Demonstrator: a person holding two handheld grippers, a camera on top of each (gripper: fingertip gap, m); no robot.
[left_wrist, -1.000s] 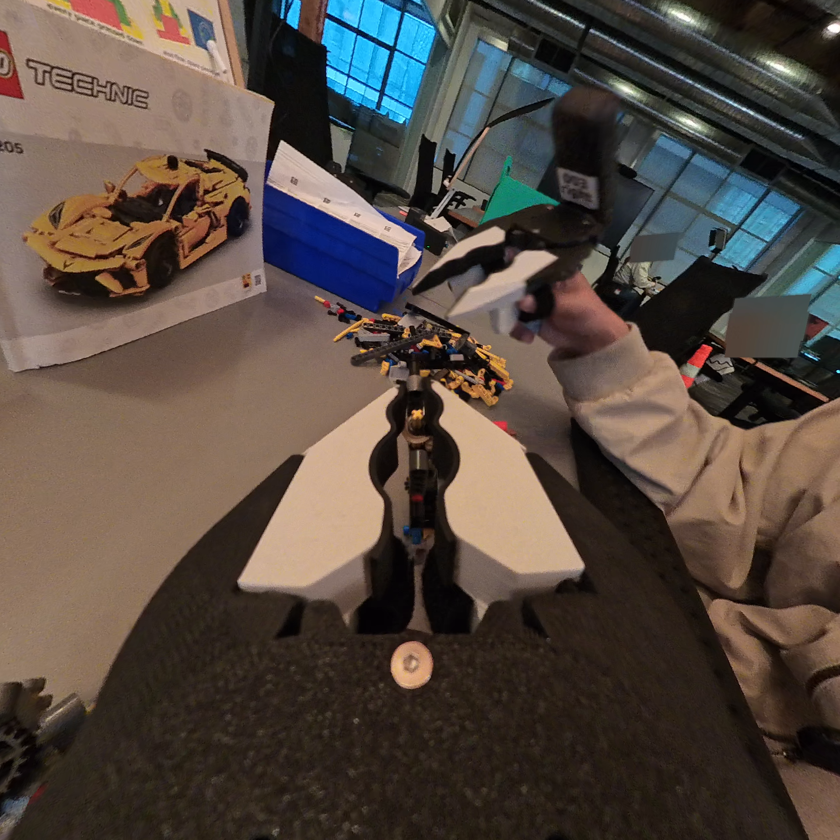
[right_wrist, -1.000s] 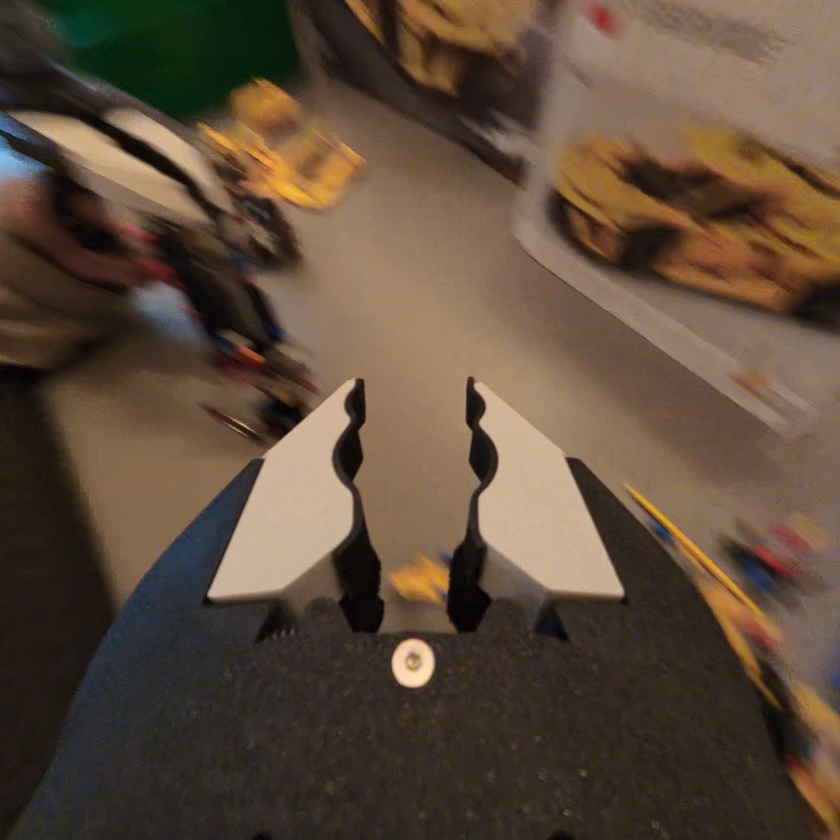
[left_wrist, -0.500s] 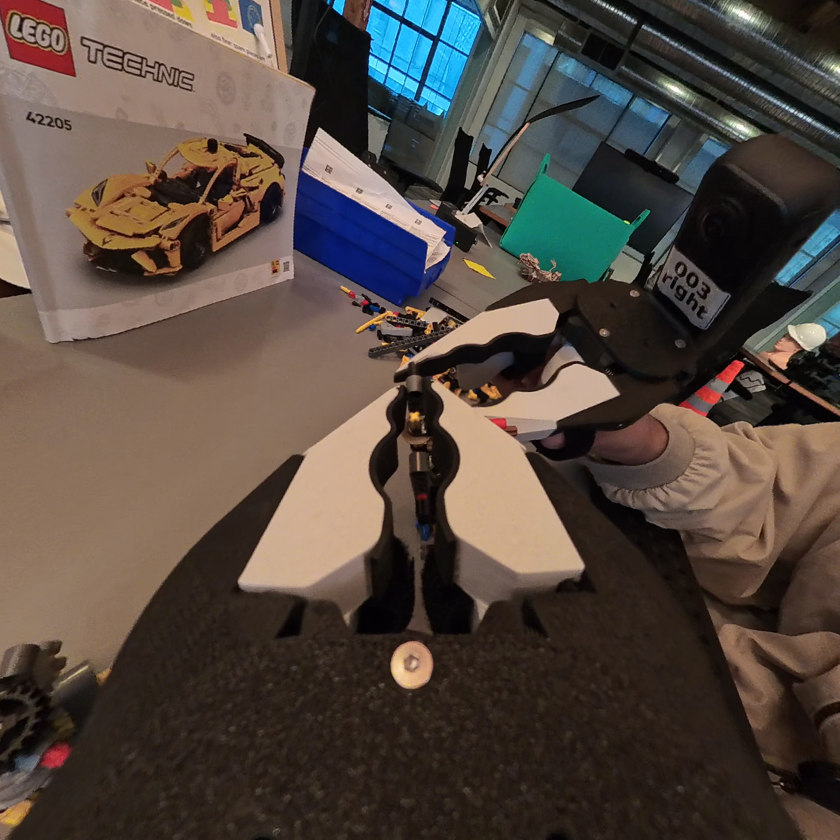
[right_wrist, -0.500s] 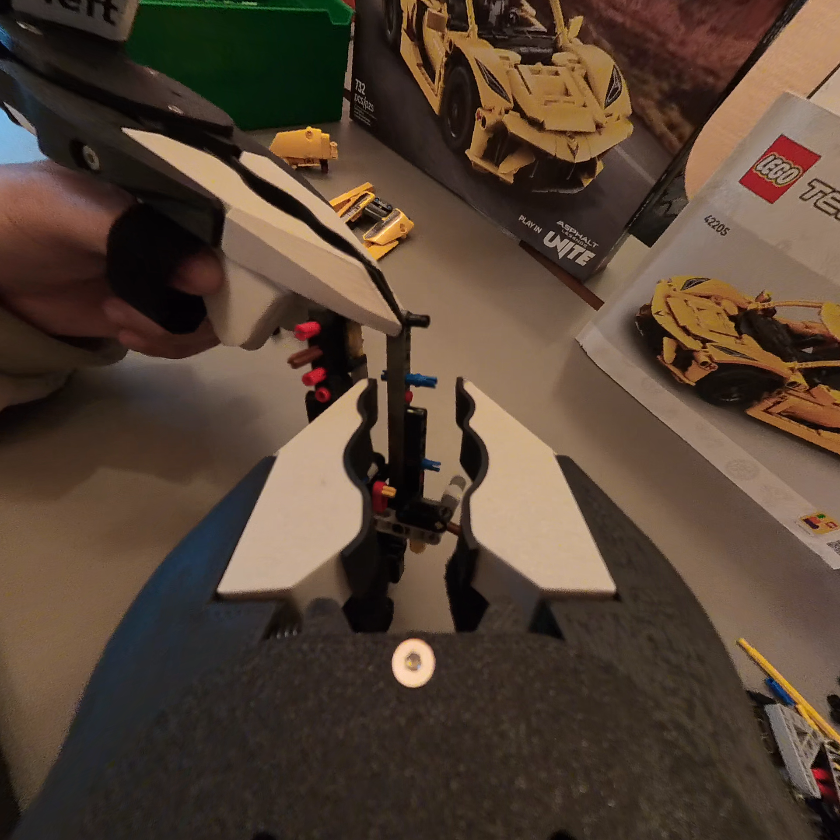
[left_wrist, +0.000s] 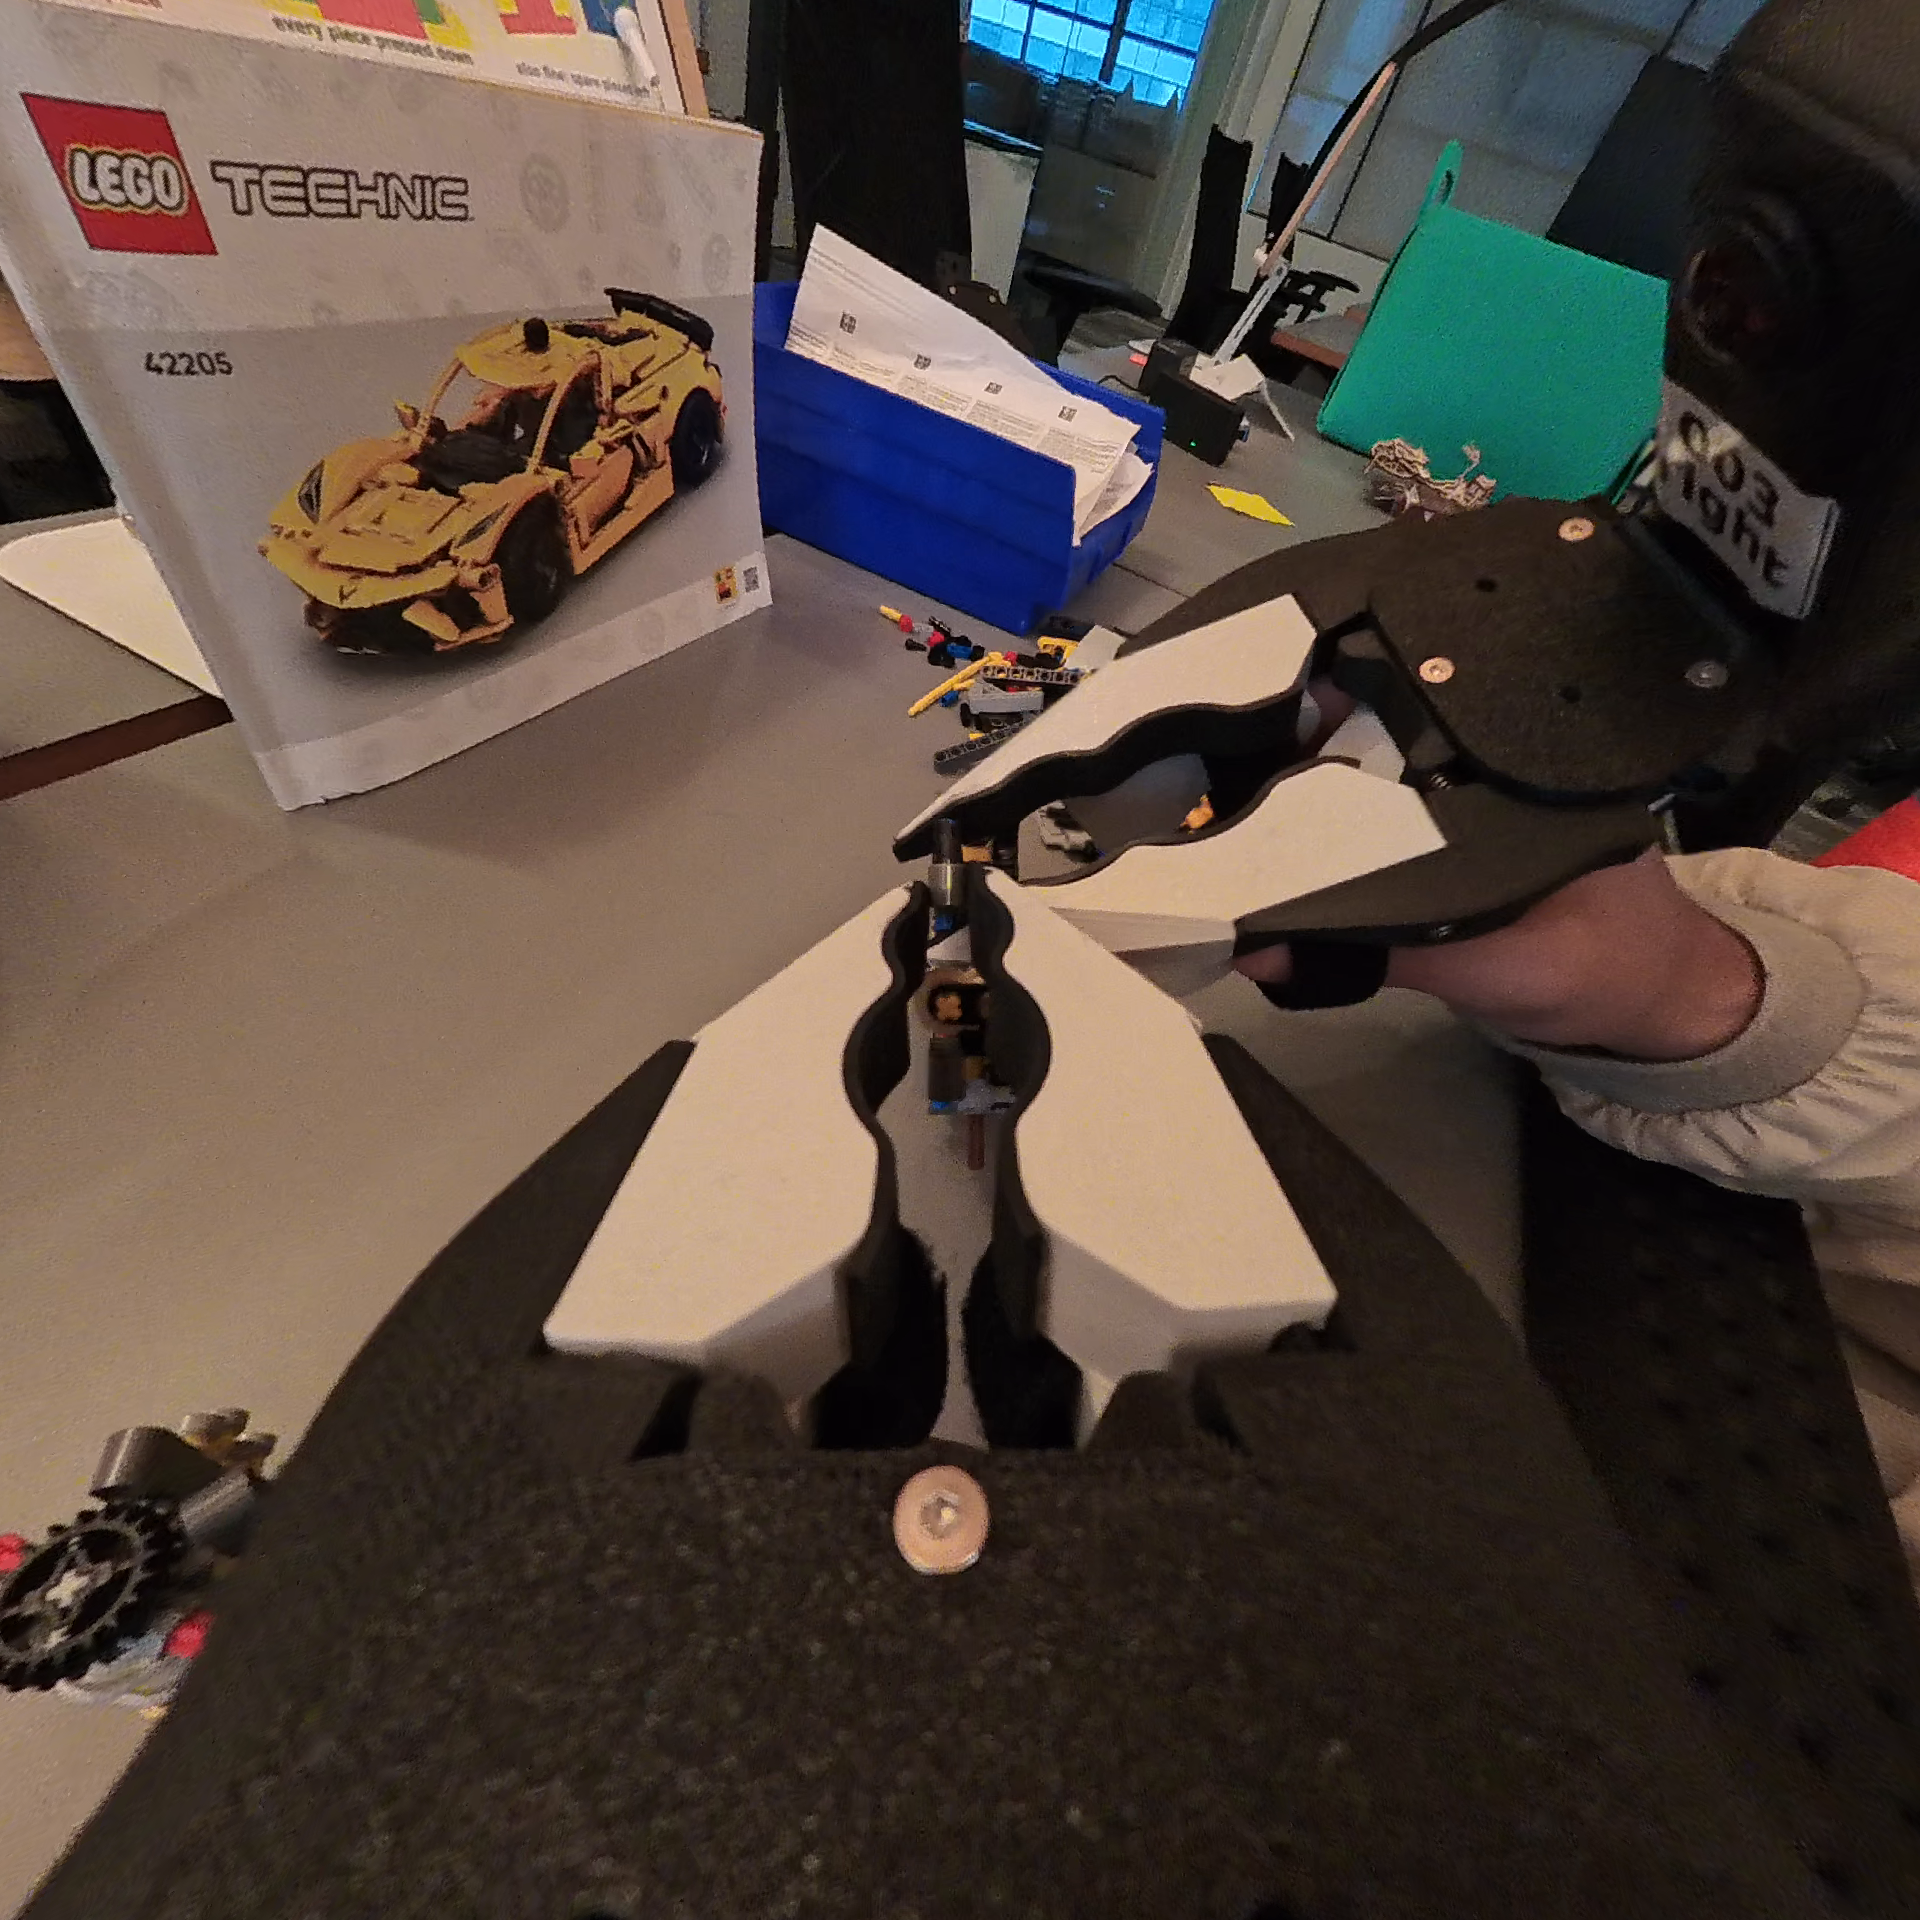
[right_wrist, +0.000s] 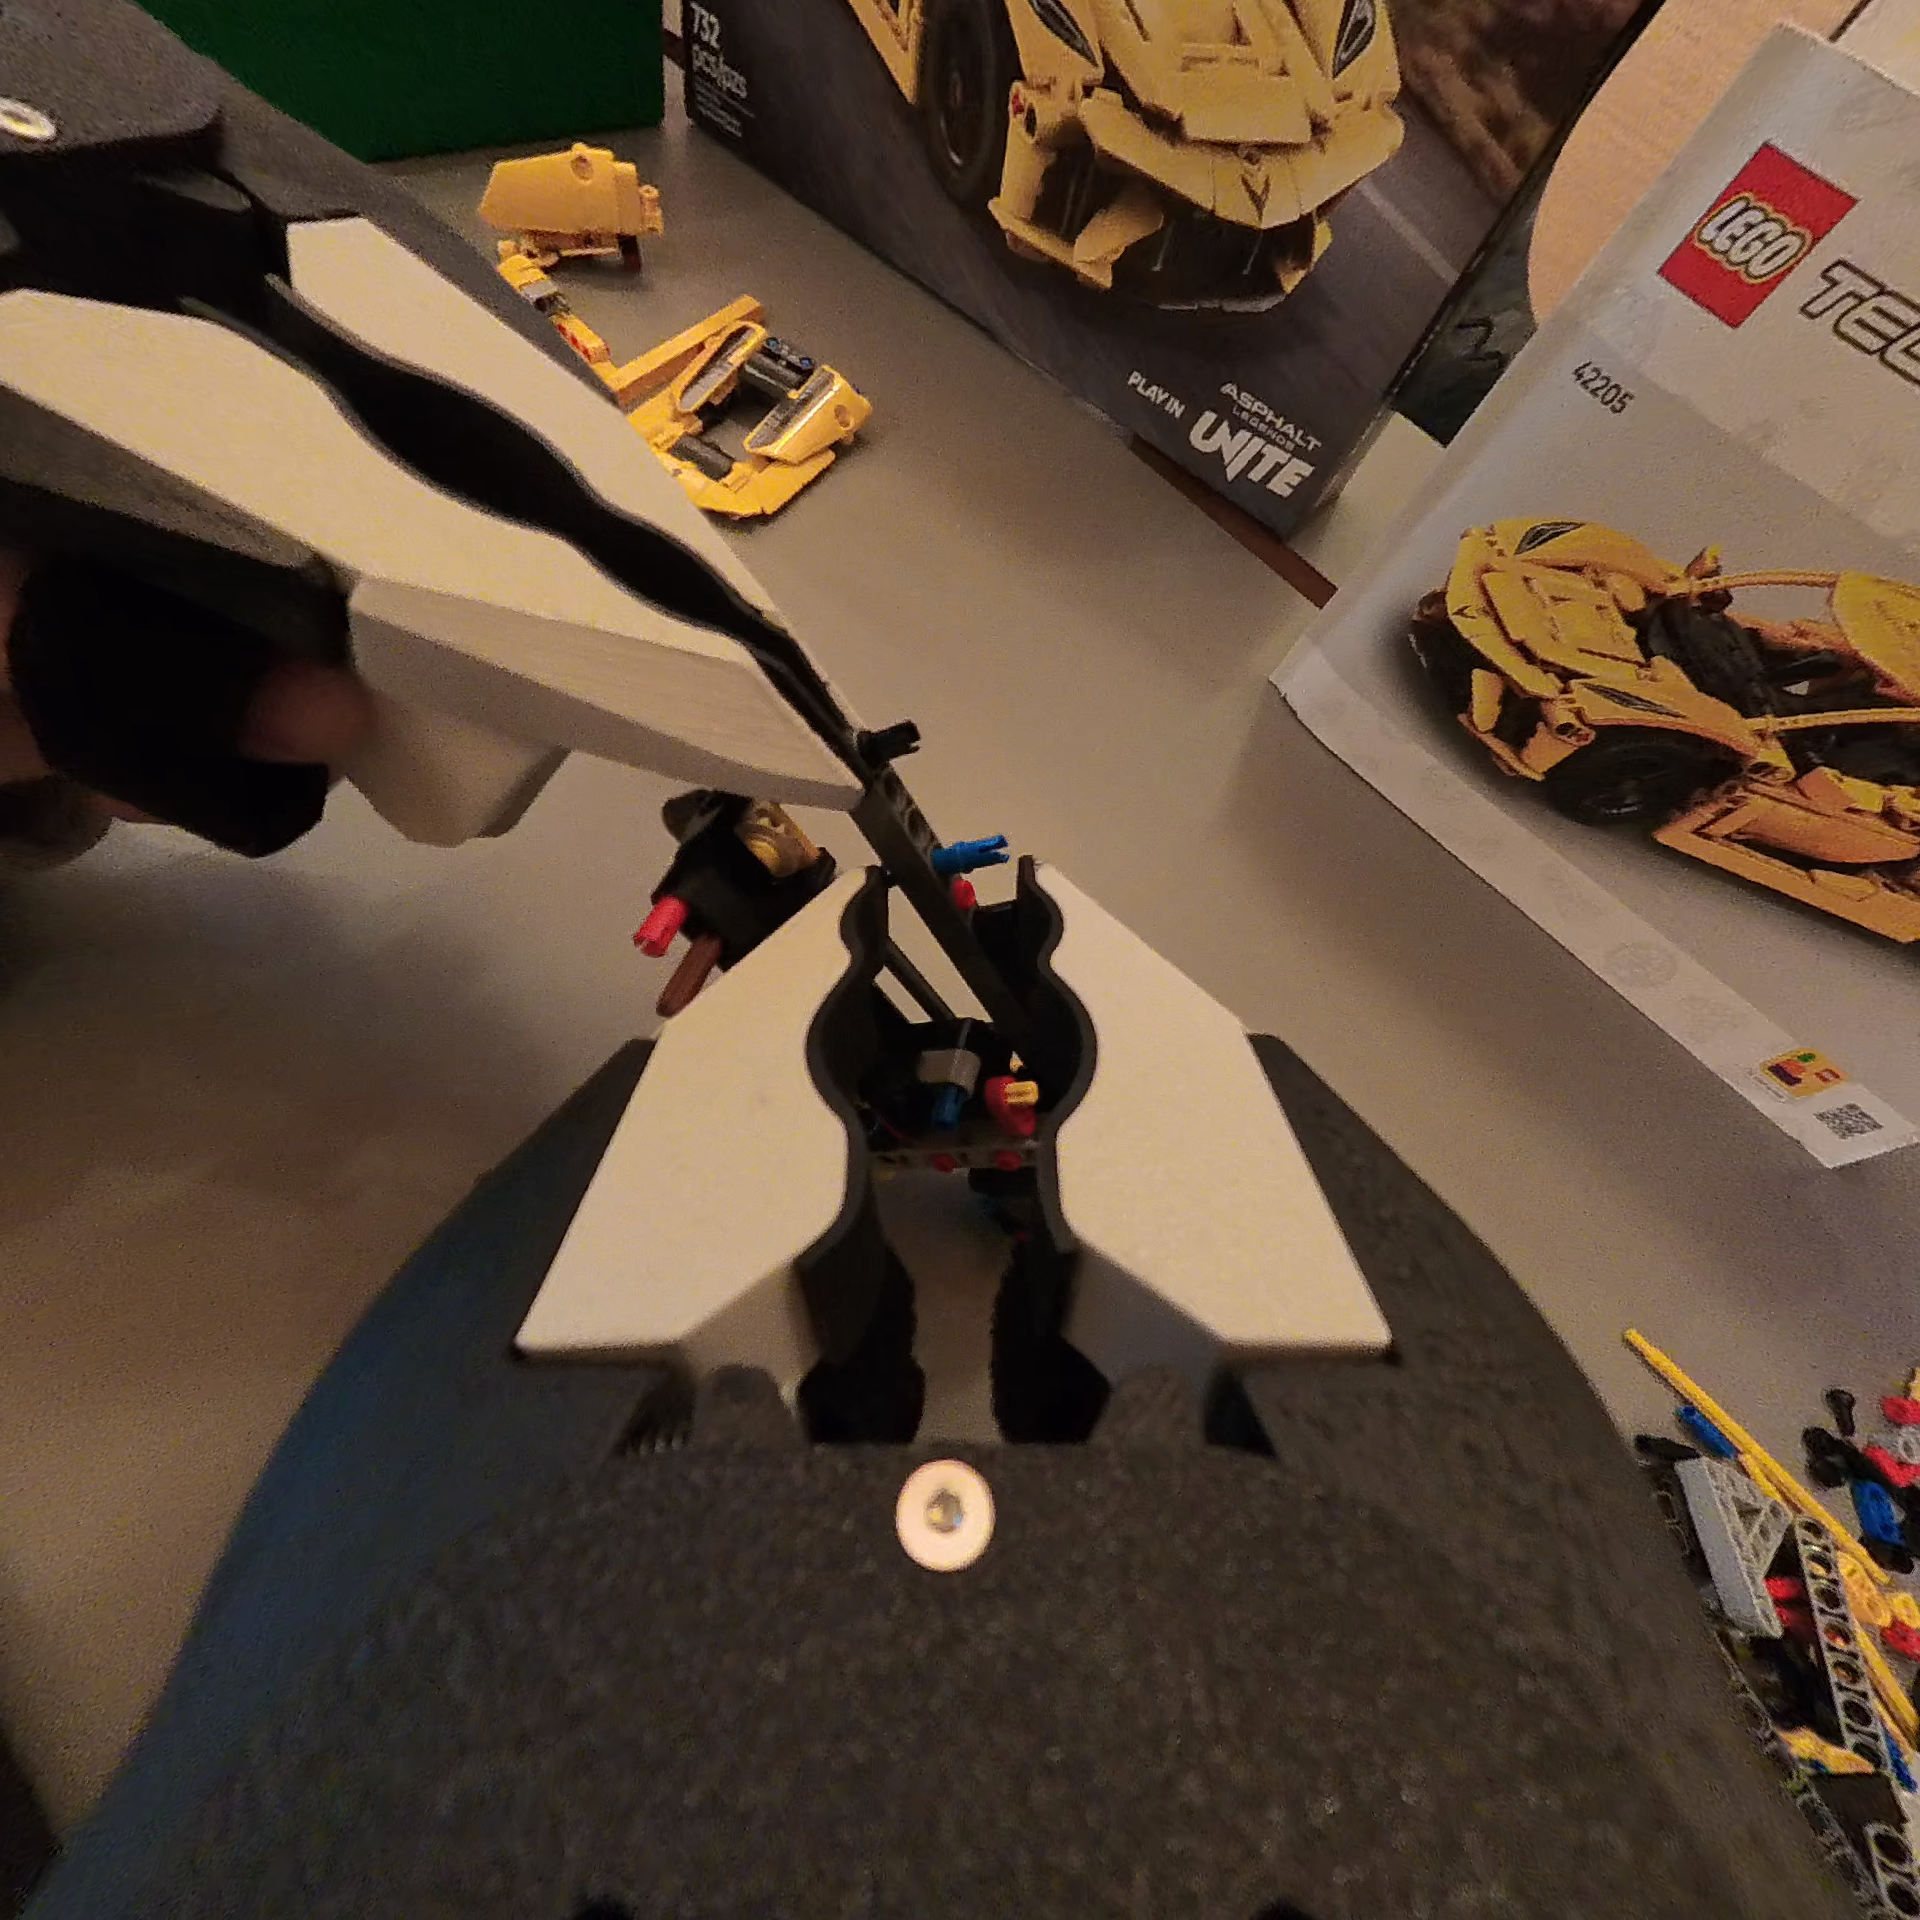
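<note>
My left gripper (left_wrist: 948, 904) is shut on a small brick assembly (left_wrist: 961, 1049), a black beam with blue, red and yellow pins, held above the grey table (left_wrist: 312, 1039). My right gripper (left_wrist: 961, 857) comes in from the right and its fingertips meet the assembly's far end. In the right wrist view my right gripper (right_wrist: 948, 883) is closed around the assembly (right_wrist: 966, 1091), and the left gripper (right_wrist: 847, 769) pinches the black beam's top from the upper left. A black piece with red and brown pins (right_wrist: 727, 883) shows just below that tip.
An instruction booklet (left_wrist: 416, 416) stands at the back left, a blue bin with papers (left_wrist: 914, 488) beside it. Loose pieces (left_wrist: 987, 675) lie behind the grippers and at the right (right_wrist: 1818, 1558). A set box (right_wrist: 1143, 260), yellow body sections (right_wrist: 738, 405) and a gear assembly (left_wrist: 94, 1579) lie around. The tips of both grippers are at nearly the same place.
My right gripper came down from above to the assembly held by the left gripper and narrowed its fingers around it. The left gripper kept its hold.
</note>
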